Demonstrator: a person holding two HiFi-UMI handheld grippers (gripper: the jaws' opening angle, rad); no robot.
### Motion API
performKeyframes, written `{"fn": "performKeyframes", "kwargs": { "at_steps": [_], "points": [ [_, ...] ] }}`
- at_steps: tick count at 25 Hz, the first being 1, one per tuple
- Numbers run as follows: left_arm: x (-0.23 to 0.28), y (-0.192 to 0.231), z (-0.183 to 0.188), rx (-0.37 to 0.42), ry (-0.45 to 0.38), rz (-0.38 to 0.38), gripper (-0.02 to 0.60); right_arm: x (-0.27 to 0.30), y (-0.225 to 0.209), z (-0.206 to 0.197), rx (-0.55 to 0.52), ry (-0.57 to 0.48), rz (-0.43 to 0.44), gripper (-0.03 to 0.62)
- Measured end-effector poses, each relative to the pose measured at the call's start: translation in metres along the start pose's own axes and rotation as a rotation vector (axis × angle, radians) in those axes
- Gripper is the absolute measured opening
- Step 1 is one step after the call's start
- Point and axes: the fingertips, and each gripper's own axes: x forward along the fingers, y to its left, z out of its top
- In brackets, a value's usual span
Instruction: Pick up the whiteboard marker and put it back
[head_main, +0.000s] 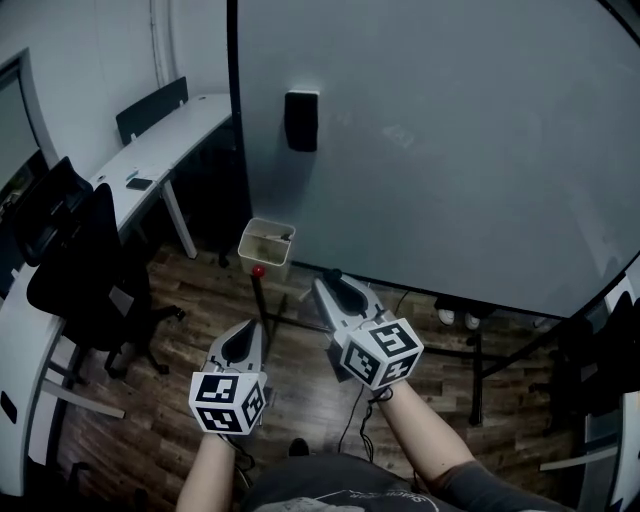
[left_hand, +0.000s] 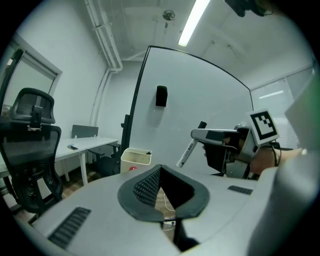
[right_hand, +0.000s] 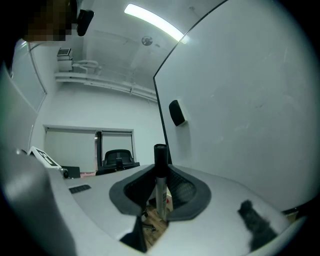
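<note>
There are two grippers, one in each of the person's hands. The right gripper (head_main: 338, 285) holds the one whiteboard marker (right_hand: 160, 180). Its two fingers (right_hand: 182, 190) are pressed on the grey body of the marker, one on each side. In the right gripper view the marker stands straight up between them, with its black cap on top, sticking out past the finger tips. The marker is up in the air in front of the whiteboard (head_main: 450, 140), near the bottom edge, and it does not touch the board.

The left gripper (head_main: 240, 340) is lower and to the left of the right one. Its two fingers (left_hand: 145, 187) are closed, with the tips together. There is nothing between them. In the left gripper view you can see the other gripper holding the marker, tilted with the cap end up.

There is one big whiteboard. One black eraser (head_main: 301, 120) sticks on it, close to the left edge and high up. One small cream box (head_main: 266, 243) sits by the bottom left corner of the board, with its top open. Something small and dark lies at its rim, but it is too small to tell what. Just under the box is one small red knob (head_main: 258, 271).

On the left is one long white table (head_main: 170, 135). One small dark flat thing (head_main: 139, 183) lies near its front edge. A black chair (head_main: 85, 270) stands on the wood floor (head_main: 300, 400) beside the table.
</note>
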Motion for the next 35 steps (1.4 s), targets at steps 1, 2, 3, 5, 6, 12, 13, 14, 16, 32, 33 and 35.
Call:
{"fn": "performKeyframes", "kwargs": {
  "at_steps": [1,2,3,5,6,12,13,14,16,32,33,35],
  "points": [
    [-0.004,-0.008,-0.002,-0.004,0.001,-0.003,0.014,-0.010,0.001,0.000,0.001,0.001,-0.001,0.081],
    [-0.008,-0.015,-0.004,-0.007,0.000,-0.004,0.014,-0.021,0.001,0.000,0.002,0.002,-0.002,0.081],
    [-0.012,-0.022,-0.007,-0.009,-0.001,-0.004,0.014,-0.031,0.001,0.000,0.004,0.003,-0.003,0.081],
    [-0.020,-0.036,-0.012,-0.011,0.000,-0.003,0.013,-0.052,0.001,-0.001,0.009,0.004,-0.008,0.081],
    [-0.024,-0.043,-0.015,-0.012,0.003,-0.003,0.014,-0.062,0.001,-0.002,0.010,0.005,-0.011,0.081],
    [-0.052,-0.088,-0.038,-0.022,0.032,-0.020,0.013,-0.124,0.002,-0.012,0.028,0.020,-0.035,0.081],
    [-0.057,-0.095,-0.041,-0.024,0.034,-0.021,0.014,-0.134,0.002,-0.014,0.031,0.024,-0.038,0.081],
    [-0.062,-0.102,-0.045,-0.023,0.037,-0.025,0.014,-0.144,0.003,-0.017,0.033,0.027,-0.040,0.081],
    [-0.071,-0.117,-0.052,-0.014,0.046,-0.038,0.013,-0.163,0.006,-0.020,0.034,0.031,-0.042,0.081],
    [-0.129,-0.179,-0.074,-0.025,0.030,-0.010,0.014,-0.249,0.025,-0.031,0.034,0.057,-0.020,0.081],
    [-0.129,-0.181,-0.074,-0.025,0.030,-0.010,0.014,-0.250,0.025,-0.031,0.033,0.058,-0.019,0.081],
    [-0.129,-0.184,-0.074,-0.023,0.031,-0.011,0.014,-0.252,0.024,-0.031,0.035,0.060,-0.017,0.081]
  ]
}}
